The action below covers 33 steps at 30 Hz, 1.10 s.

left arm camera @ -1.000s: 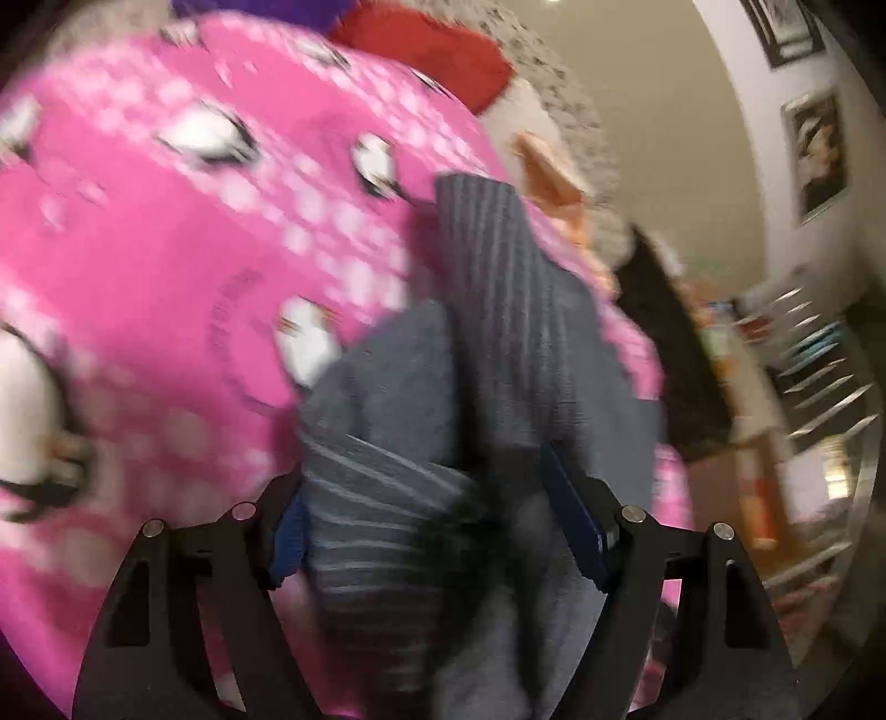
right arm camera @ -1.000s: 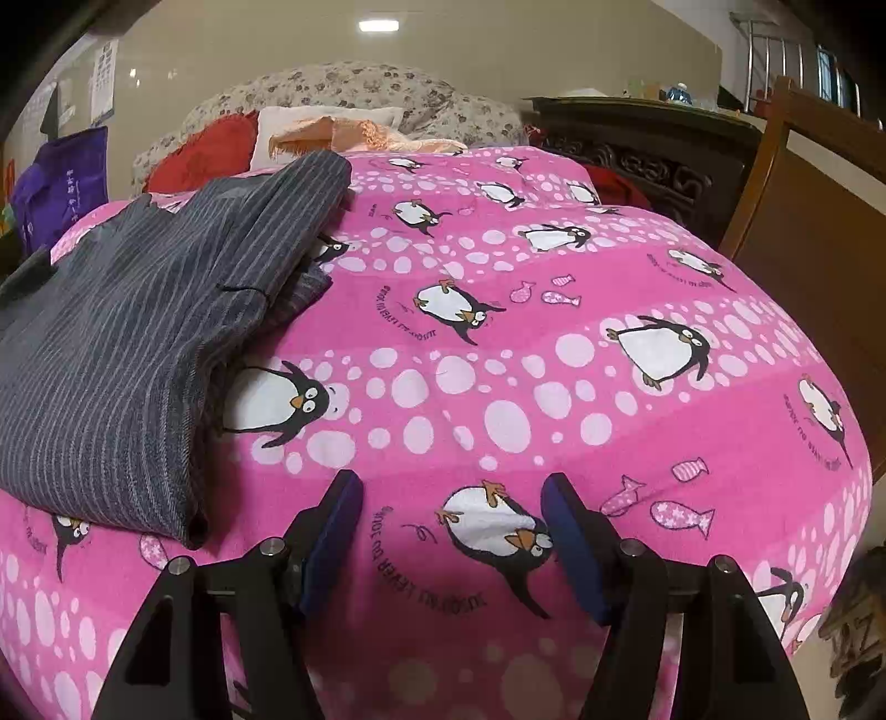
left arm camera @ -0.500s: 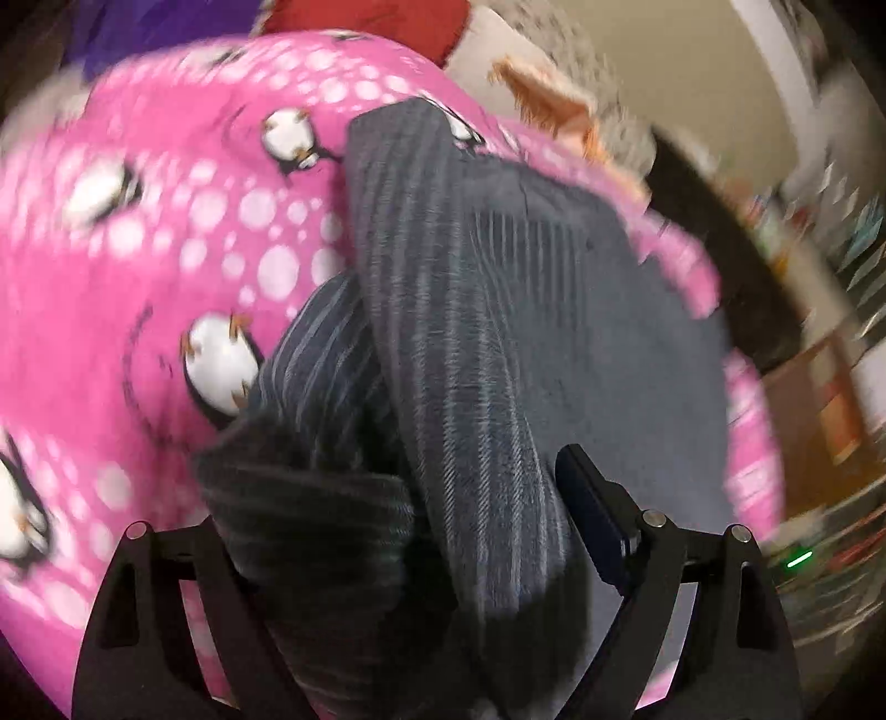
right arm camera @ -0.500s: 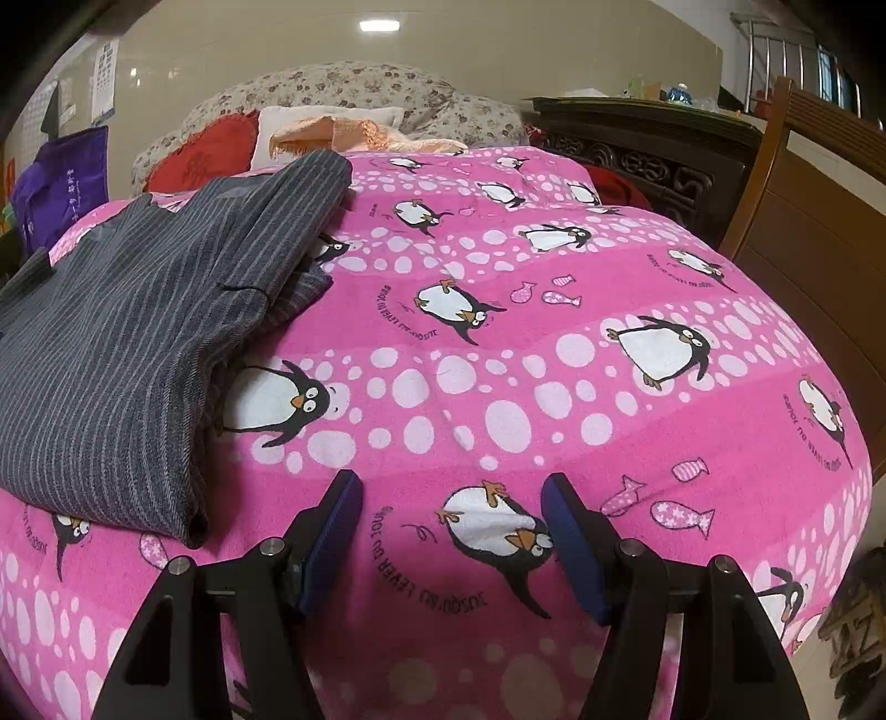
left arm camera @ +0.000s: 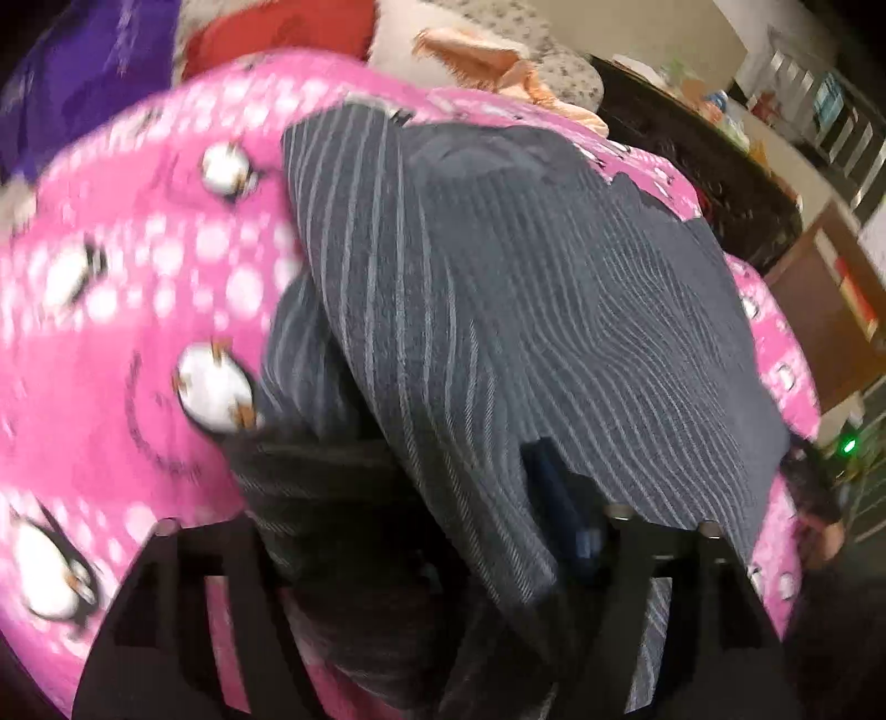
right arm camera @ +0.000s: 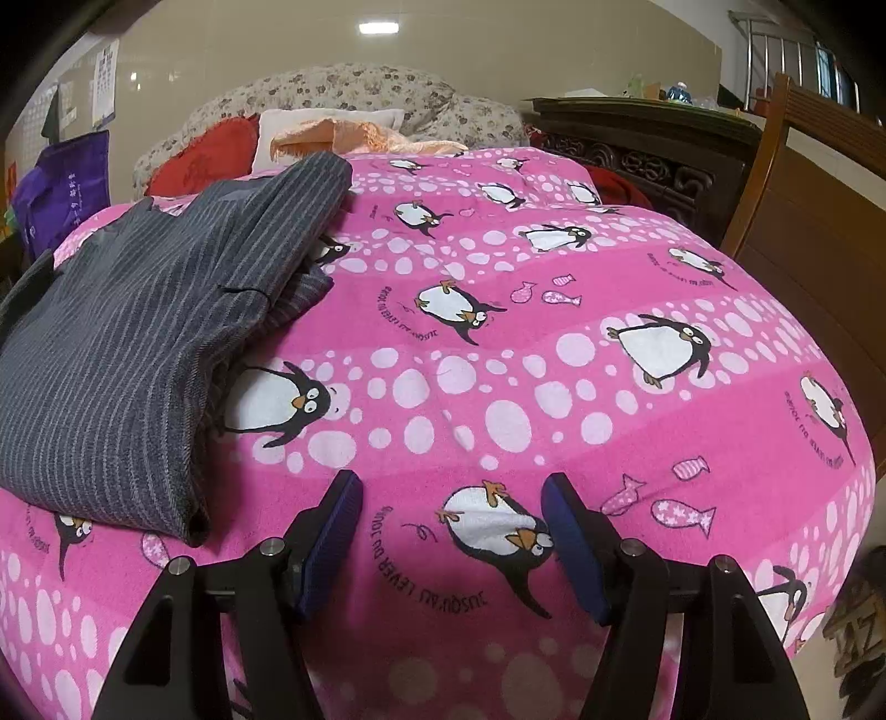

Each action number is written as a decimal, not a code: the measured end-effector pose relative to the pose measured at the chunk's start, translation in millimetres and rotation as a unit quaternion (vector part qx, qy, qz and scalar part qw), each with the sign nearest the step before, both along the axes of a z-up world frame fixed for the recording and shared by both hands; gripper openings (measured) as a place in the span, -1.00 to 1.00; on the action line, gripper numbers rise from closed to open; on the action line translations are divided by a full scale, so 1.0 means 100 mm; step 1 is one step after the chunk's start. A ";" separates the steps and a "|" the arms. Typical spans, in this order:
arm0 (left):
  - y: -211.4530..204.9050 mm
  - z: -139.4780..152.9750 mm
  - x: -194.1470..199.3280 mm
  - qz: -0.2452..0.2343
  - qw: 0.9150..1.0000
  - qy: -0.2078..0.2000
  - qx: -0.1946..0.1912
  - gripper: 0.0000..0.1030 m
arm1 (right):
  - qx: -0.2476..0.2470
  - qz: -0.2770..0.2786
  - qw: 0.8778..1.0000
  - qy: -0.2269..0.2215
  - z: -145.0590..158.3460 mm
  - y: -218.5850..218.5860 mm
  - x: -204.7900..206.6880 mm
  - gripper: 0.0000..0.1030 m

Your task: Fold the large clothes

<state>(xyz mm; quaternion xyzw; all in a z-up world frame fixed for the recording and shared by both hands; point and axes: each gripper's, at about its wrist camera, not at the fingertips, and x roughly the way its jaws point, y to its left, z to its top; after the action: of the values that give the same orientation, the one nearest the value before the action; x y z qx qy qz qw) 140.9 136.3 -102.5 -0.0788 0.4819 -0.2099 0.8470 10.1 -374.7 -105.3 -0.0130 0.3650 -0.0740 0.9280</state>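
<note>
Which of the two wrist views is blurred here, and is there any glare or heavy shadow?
Left wrist view: motion-smeared, the grey pinstriped garment dark in shadow near the lens. Right wrist view: sharp, evenly lit pink penguin-print blanket, one ceiling light glaring mildly, fisheye bulge.

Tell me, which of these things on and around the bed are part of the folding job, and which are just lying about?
Part of the job:
- grey striped garment, bunched between the left gripper fingers, whose jaws have just been closing
- right gripper, open over the pink penguin blanket

Lying about:
- red cushion
- orange cloth
- purple bag
- floral sofa
</note>
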 end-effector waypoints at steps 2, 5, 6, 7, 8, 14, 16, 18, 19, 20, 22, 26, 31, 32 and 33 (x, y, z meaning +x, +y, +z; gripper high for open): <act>0.03 -0.02 -0.03 0.005 1.000 -0.006 -0.013 0.38 | 0.000 0.000 1.000 0.000 0.00 0.00 -0.01 0.27; 0.00 0.00 -0.03 0.001 1.000 -0.009 -0.001 0.38 | 0.000 0.000 1.000 0.000 0.00 0.00 -0.01 0.27; -0.01 0.01 -0.02 0.000 1.000 -0.009 0.005 0.38 | 0.000 -0.001 1.000 0.000 0.00 0.00 -0.01 0.27; -0.03 0.03 0.01 -0.003 1.000 -0.008 0.013 0.38 | 0.000 -0.001 1.000 0.000 0.00 0.00 -0.01 0.27; -0.02 0.02 0.01 -0.004 1.000 -0.006 0.015 0.38 | 0.000 -0.001 1.000 0.000 0.00 0.00 -0.01 0.27; -0.09 0.04 -0.04 -0.026 0.997 -0.031 0.060 -0.23 | 0.000 -0.001 1.000 0.000 -0.01 0.00 -0.01 0.27; -0.26 0.09 -0.09 -0.041 0.991 -0.060 0.109 -0.46 | 0.000 -0.001 1.000 0.000 -0.01 0.00 -0.01 0.28; -0.41 0.12 -0.12 -0.048 0.984 -0.076 0.152 -0.61 | 0.000 -0.001 1.000 0.000 0.00 0.01 -0.01 0.28; -0.47 0.15 -0.14 -0.050 0.981 -0.080 0.169 -0.65 | 0.000 -0.001 1.000 0.000 -0.01 0.01 -0.01 0.28; -0.48 0.17 -0.14 -0.047 0.982 -0.077 0.167 -0.71 | 0.000 -0.001 1.000 0.001 -0.01 0.00 -0.01 0.28; -0.44 0.23 -0.10 -0.039 0.990 -0.052 0.126 -0.73 | -0.002 0.000 1.000 0.002 0.00 0.01 -0.01 0.28; -0.32 0.50 -0.06 -0.019 0.999 -0.020 0.037 -0.74 | -0.002 0.000 1.000 0.002 0.00 0.01 0.00 0.28; -0.25 0.76 0.05 0.012 0.997 0.009 -0.078 -0.80 | 0.001 0.001 1.000 0.001 0.00 0.01 0.00 0.29; -0.25 0.80 0.06 0.019 0.994 0.014 -0.103 -0.83 | 0.002 0.001 1.000 0.001 0.00 0.01 0.00 0.29; -0.27 0.85 0.07 0.024 0.991 0.017 -0.129 -0.87 | 0.001 0.001 1.000 0.001 0.00 0.01 -0.01 0.29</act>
<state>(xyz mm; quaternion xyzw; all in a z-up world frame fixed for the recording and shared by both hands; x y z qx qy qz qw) 148.1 109.3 -17.8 -0.2025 0.4634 -0.2486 0.8261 9.5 -373.5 -105.1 -0.0120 0.3662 -0.0727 0.9276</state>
